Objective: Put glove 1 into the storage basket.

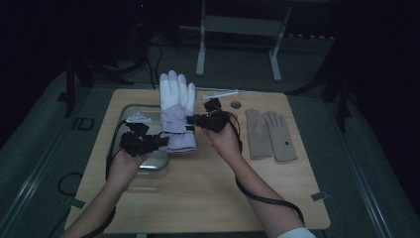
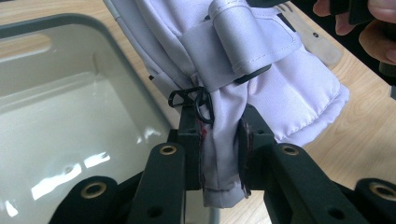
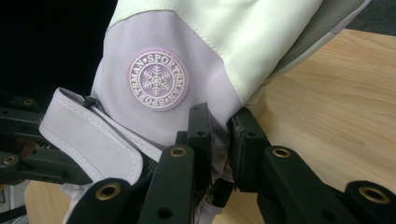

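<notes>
Lilac-and-white ski glove (image 1: 177,106): held upright above the wooden table (image 1: 208,183), just beside the grey tray (image 2: 70,116). Left gripper (image 1: 161,140) clamps its cuff; right gripper (image 1: 190,119) pinches its side. 2 beige gloves (image 1: 270,134) lie right of it.

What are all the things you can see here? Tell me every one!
ski glove: one, white and lilac with a round snowflake badge, held up over the table's left middle.
beige gloves: two, tan, lying flat side by side on the table's right part.
tray: one, grey and shiny, on the table's left part under the glove.
table: one, light wood.
metal stand: one, grey, on the floor behind the table.
left gripper: one, black, jaws shut on the glove's cuff.
right gripper: one, black, jaws shut on the glove's side by the badge.
</notes>
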Action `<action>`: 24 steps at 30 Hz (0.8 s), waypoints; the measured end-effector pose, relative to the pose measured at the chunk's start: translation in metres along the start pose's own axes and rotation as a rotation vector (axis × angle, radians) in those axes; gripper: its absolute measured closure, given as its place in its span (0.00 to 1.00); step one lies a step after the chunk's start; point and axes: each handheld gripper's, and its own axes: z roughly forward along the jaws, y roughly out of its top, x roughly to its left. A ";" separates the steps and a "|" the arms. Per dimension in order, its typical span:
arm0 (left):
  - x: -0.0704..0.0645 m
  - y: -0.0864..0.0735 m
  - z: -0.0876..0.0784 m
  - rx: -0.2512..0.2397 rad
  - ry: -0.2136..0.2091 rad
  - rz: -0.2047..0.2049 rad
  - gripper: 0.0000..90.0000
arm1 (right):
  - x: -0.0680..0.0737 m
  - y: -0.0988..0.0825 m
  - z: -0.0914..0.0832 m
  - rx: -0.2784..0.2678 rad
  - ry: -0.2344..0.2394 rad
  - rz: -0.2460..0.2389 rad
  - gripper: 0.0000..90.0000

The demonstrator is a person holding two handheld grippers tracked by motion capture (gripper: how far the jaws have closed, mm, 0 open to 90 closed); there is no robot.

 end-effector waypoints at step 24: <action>0.057 -0.022 -0.044 0.051 0.061 -0.031 0.83 | 0.049 0.020 0.070 0.047 0.043 -0.017 0.89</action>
